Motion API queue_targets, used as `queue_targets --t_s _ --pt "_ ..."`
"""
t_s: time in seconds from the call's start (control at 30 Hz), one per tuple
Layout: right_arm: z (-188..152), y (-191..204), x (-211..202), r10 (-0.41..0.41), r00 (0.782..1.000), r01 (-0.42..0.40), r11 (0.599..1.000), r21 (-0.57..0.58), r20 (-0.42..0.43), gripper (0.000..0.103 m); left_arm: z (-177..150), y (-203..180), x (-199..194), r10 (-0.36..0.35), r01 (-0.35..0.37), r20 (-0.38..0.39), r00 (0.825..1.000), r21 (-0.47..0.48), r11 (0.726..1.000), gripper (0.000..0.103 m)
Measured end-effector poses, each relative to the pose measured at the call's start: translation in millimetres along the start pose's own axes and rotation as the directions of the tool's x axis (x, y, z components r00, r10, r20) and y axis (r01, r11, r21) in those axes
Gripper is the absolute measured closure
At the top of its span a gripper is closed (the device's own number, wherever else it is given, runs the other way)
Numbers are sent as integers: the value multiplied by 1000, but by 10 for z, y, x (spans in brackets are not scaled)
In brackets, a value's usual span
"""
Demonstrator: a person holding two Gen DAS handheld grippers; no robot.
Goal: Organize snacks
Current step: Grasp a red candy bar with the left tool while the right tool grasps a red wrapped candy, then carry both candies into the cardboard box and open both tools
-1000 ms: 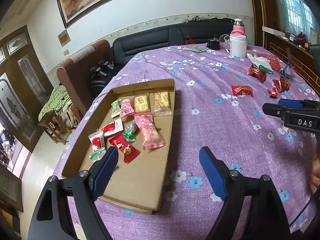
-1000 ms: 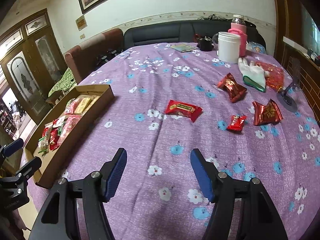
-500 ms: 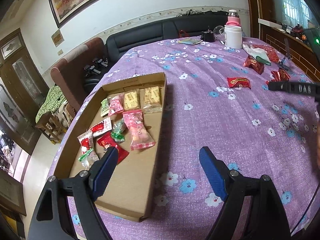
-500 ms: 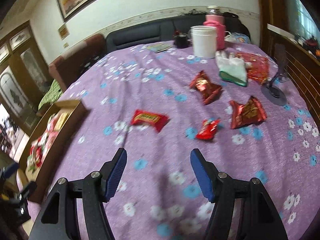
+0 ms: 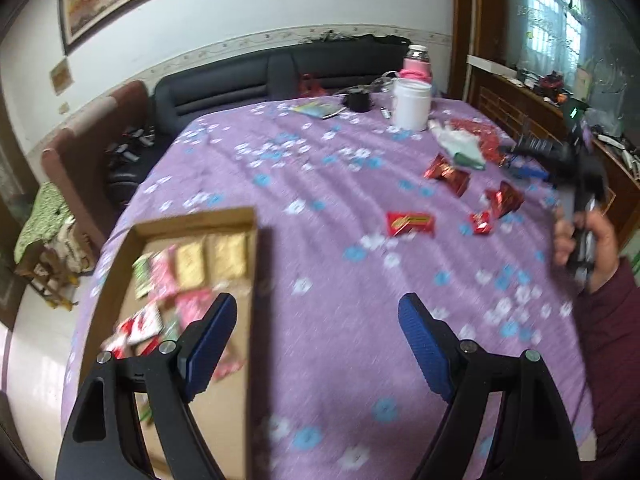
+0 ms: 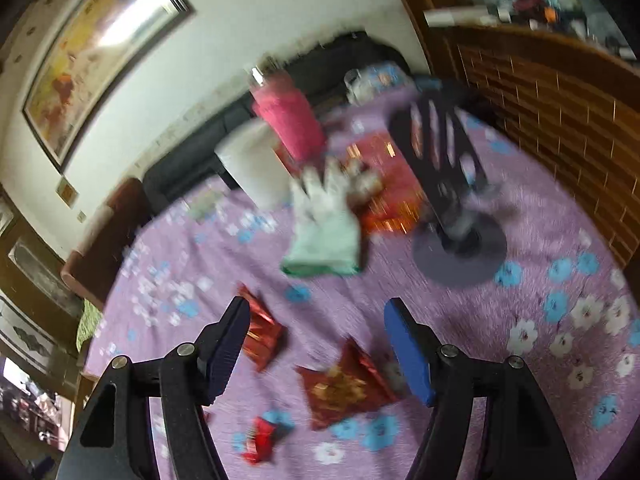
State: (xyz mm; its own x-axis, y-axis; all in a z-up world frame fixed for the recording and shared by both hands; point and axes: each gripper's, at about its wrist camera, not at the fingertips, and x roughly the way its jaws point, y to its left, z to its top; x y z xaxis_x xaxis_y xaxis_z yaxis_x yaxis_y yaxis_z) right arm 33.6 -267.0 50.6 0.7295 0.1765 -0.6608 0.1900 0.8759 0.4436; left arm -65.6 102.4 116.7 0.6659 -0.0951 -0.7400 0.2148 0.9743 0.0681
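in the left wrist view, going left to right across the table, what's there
cardboard tray → flat red snack bar → small red candy → red foil packet → person's hand holding the right gripper

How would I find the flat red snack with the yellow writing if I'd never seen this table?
Start at the purple flowered tablecloth and find the cardboard tray of snacks at its left edge. Look right of the tray's far corner to the loose red packets: the flat red snack lies nearest the tray. Unlike the crinkly, shiny red packets beyond it, it is a smooth rectangle with a yellow label.
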Motion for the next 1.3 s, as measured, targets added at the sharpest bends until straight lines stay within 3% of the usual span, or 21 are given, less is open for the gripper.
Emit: queue_targets --t_s 0.1,0.27,0.37,0.53,0.67,0.77,0.8,0.83,0.87,0.9,0.93,1.17,1.3 --pt "-53 -59 91 -39 998 39 999 8 -49 30 202 -176 255 -55 55 -10 998 21 998 20" --pt "-149 -38 76 -32 995 33 999 5 -92 30 512 -571 883 -148 152 -65 987 68 986 20" --pt "-227 72 83 -89 988 84 996 -42 -126 30 623 -808 1223 -141 150 -71 987 131 980 20" --pt "-328 177 262 -107 975 89 991 -96 -195 30 683 -1132 1698 -100 120 -76 992 336 934 20" --pt "-377 261 297 -141 974 113 981 -156 -177 30 631 -1132 1912 -129 170 -134 983 359 918 20" --pt "-399 302 308 -166 973 135 972 -193 -157 45 608 -1057 1924 -160 199 -149 976 309 930 20" --pt "-389 300 309 -162 974 131 973 -191 -156 47 613 -1036 1923 -156 196 -155 976 294 936 27" --pt "-383 291 309 -151 976 122 976 -181 -158 50 615 -1017 1897 -155 194 -155 976 280 940 50" --pt "-375 287 304 -137 977 108 979 -174 -163 55 613 -1025 1879 -160 200 -159 974 280 939 63" --pt "-366 286 302 -121 978 92 982 -166 -168 57 601 -1045 1853 -130 172 -156 979 292 941 68" --pt "-359 284 299 -106 980 79 985 -156 -171 57 579 -1067 1808 -104 144 -142 984 306 941 68" --pt "-305 272 165 -18 992 4 994 -110 -123 58 494 -1007 1442 -177 199 -105 978 249 948 68" --pt "-270 326 7 108 991 -115 989 -93 -77 58 434 -848 1114 -202 210 -63 977 186 960 68"
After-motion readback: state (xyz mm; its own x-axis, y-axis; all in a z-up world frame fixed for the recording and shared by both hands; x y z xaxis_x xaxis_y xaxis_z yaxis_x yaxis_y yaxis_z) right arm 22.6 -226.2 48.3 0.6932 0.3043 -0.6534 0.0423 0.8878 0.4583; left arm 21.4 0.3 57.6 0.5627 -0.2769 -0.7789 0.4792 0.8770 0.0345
